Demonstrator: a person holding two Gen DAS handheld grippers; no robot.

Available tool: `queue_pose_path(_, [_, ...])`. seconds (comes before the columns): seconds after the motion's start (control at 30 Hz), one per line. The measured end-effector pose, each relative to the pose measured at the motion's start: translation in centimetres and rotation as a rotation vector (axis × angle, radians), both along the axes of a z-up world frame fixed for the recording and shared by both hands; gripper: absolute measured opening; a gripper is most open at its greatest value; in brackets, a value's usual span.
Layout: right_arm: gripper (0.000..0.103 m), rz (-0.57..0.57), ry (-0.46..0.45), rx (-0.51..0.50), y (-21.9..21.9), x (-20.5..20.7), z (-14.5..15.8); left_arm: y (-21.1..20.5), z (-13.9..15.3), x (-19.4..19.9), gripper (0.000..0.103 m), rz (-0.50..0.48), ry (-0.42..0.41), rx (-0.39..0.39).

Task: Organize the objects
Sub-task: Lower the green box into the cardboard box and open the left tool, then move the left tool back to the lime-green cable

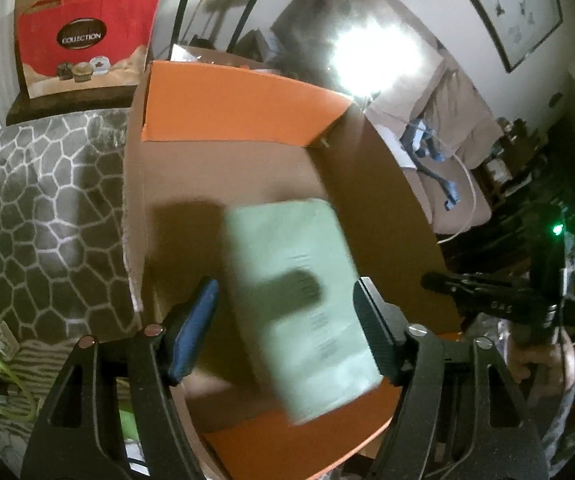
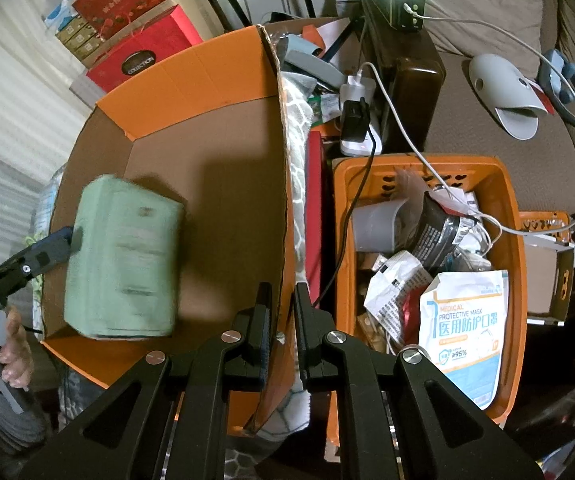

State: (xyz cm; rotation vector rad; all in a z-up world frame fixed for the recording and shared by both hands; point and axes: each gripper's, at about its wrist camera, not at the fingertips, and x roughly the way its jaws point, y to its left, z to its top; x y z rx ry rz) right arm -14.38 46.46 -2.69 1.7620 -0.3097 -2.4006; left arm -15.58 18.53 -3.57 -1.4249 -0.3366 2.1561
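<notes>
A pale green packet lies blurred inside an open cardboard box with orange flaps. My left gripper is open just above it, fingers either side and not touching it. In the right wrist view the packet sits at the box's left side, with a left fingertip at its edge. My right gripper is shut on the box's right wall, one finger inside and one outside.
An orange plastic basket of mask packets and wrappers stands right of the box. A power strip and cables lie behind it. A grey patterned blanket lies left of the box. Red gift boxes stand behind.
</notes>
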Motion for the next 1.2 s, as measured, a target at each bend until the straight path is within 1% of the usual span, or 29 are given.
queue_pose_path(0.03, [0.01, -0.001, -0.001, 0.001, 0.0, 0.0, 0.0, -0.2, 0.2, 0.0, 0.072, 0.006, 0.003, -0.001])
queue_pose_path(0.07, [0.01, 0.0, 0.001, 0.0, 0.0, 0.0, 0.0, -0.5, 0.6, 0.2, 0.076, 0.014, 0.014, -0.005])
queue_pose_path(0.13, [0.01, 0.0, 0.001, 0.001, 0.0, 0.0, 0.0, -1.0, 1.1, 0.3, 0.079, 0.019, 0.03, -0.008])
queue_pose_path(0.2, [0.01, 0.0, 0.001, 0.0, 0.0, 0.0, 0.0, -1.5, 1.6, 0.4, 0.084, 0.028, 0.043, -0.019])
queue_pose_path(0.33, [0.01, 0.0, 0.0, 0.001, 0.0, 0.0, 0.0, -3.2, 2.8, 0.6, 0.087, 0.048, 0.072, -0.03])
queue_pose_path(0.4, [0.01, 0.0, 0.0, 0.001, 0.0, 0.0, 0.0, -4.3, 3.6, 0.8, 0.092, 0.061, 0.094, -0.042])
queue_pose_path(0.57, [0.01, -0.001, 0.0, -0.001, 0.0, 0.0, 0.0, -8.2, 5.0, 0.7, 0.094, 0.118, 0.148, -0.107])
queue_pose_path(0.6, [0.01, -0.001, 0.001, -0.001, 0.0, 0.1, 0.0, -9.3, 5.1, 0.7, 0.098, 0.134, 0.15, -0.119])
queue_pose_path(0.67, [0.01, -0.001, 0.001, -0.001, 0.0, 0.1, 0.0, -11.7, 5.3, 0.4, 0.099, 0.172, 0.137, -0.126])
queue_pose_path(0.73, [0.01, -0.001, 0.0, -0.001, 0.0, 0.1, 0.0, -13.6, 5.3, 0.3, 0.1, 0.199, 0.129, -0.129])
queue_pose_path(0.87, [0.01, 0.0, 0.001, 0.0, 0.0, 0.1, 0.0, -17.4, 5.4, 0.3, 0.103, 0.257, 0.139, -0.182])
queue_pose_path(0.97, [0.011, -0.003, 0.0, -0.002, 0.1, 0.1, 0.1, -19.6, 5.0, 0.4, 0.103, 0.288, 0.124, -0.21])
queue_pose_path(1.03, [0.011, -0.003, 0.0, -0.002, 0.0, 0.2, 0.1, -20.9, 4.6, 0.5, 0.103, 0.298, 0.117, -0.23])
queue_pose_path(1.1, [0.011, -0.003, 0.0, -0.002, 0.1, 0.2, 0.1, -22.1, 3.8, 0.6, 0.103, 0.31, 0.105, -0.266])
queue_pose_path(1.2, [0.011, -0.005, 0.0, -0.003, 0.1, 0.2, 0.1, -23.5, 2.2, 0.8, 0.103, 0.321, 0.073, -0.305])
